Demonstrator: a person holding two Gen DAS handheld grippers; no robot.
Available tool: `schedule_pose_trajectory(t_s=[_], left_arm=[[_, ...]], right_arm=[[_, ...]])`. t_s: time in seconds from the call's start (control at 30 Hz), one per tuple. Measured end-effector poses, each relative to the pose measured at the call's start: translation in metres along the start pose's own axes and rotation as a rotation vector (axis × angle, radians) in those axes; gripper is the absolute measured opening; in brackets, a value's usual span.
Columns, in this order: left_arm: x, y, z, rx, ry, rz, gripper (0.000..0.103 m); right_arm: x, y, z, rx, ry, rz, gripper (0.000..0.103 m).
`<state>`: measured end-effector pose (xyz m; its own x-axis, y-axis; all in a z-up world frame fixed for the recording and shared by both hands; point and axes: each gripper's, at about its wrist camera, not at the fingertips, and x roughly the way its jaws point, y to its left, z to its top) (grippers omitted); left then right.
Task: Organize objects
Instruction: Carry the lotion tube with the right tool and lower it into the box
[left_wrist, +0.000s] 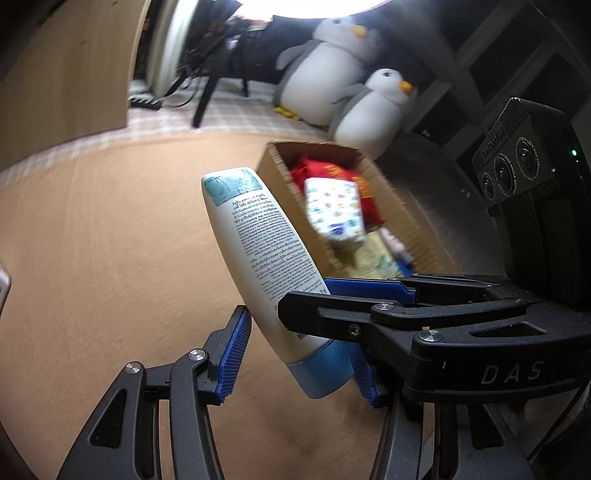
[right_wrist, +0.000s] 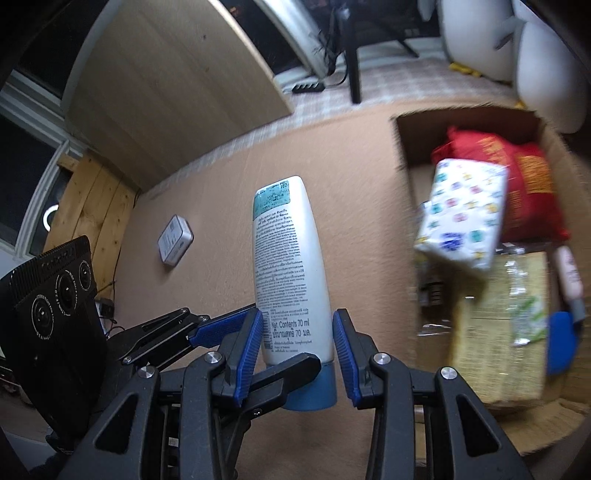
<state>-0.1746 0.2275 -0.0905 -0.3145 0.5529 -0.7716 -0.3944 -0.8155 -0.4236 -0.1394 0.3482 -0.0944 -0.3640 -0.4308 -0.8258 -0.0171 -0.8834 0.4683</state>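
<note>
Both grippers meet on one white bottle (right_wrist: 291, 273) with a blue cap, held cap-end toward the cameras and label-end pointing away, above a tan carpeted floor (left_wrist: 110, 240). In the right wrist view the right gripper (right_wrist: 297, 347) has its blue pads on either side of the bottle's lower body just above the cap, set narrow and close against it; whether the right-hand pad actually presses is hard to tell, though the bottle sits squarely between them. The left gripper (left_wrist: 299, 350) comes in crosswise: its blue pads also flank the bottle near the cap, at a moderate width, and in its own view the bottle leans up and to the left between them. One black finger of the other gripper crosses in front of the bottle in each view. Ahead and to the right of both grippers stands an open cardboard box (right_wrist: 406, 147) holding a red bag (right_wrist: 517, 177), a white patterned packet (right_wrist: 461, 214) on top, and a yellowish pack (right_wrist: 495, 325). To the left of the right gripper, further out on the floor, lies a small white tin (right_wrist: 175, 240). Two plush penguins (left_wrist: 332, 74) sit beyond the box.
</note>
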Motion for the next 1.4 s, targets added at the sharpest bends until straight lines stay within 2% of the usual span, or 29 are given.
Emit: schedule_pose_trajectory(t_s=[0.4, 0.67, 0.87, 1.13, 1.17, 1.27, 1.4], left_arm=[[0.039, -0.069, 0.025, 0.091, 0.025, -0.067, 0.053], [0.075, -0.109, 0.038, 0.155, 0.062, -0.079, 0.052], [0.094, -0.122, 0.044, 0.182, 0.085, -0.082, 0.051], [0.104, -0.135, 0.047, 0.212, 0.092, -0.083, 0.052], [0.104, -0.137, 0.047, 0.220, 0.091, -0.074, 0.054], [0.103, -0.137, 0.049, 0.224, 0.080, -0.069, 0.069], [0.099, -0.138, 0.050, 0.237, 0.075, -0.062, 0.071]], right_arm=[[-0.052, -0.060, -0.011, 0.084, -0.085, -0.061, 0.036], [-0.069, -0.097, -0.016, 0.134, -0.114, -0.111, 0.036], [-0.073, -0.121, -0.018, 0.173, -0.122, -0.134, 0.036], [-0.077, -0.131, -0.017, 0.185, -0.135, -0.159, 0.036], [-0.077, -0.132, -0.017, 0.183, -0.136, -0.162, 0.036], [-0.079, -0.133, -0.016, 0.186, -0.150, -0.174, 0.036], [-0.081, -0.133, -0.016, 0.194, -0.159, -0.172, 0.042]])
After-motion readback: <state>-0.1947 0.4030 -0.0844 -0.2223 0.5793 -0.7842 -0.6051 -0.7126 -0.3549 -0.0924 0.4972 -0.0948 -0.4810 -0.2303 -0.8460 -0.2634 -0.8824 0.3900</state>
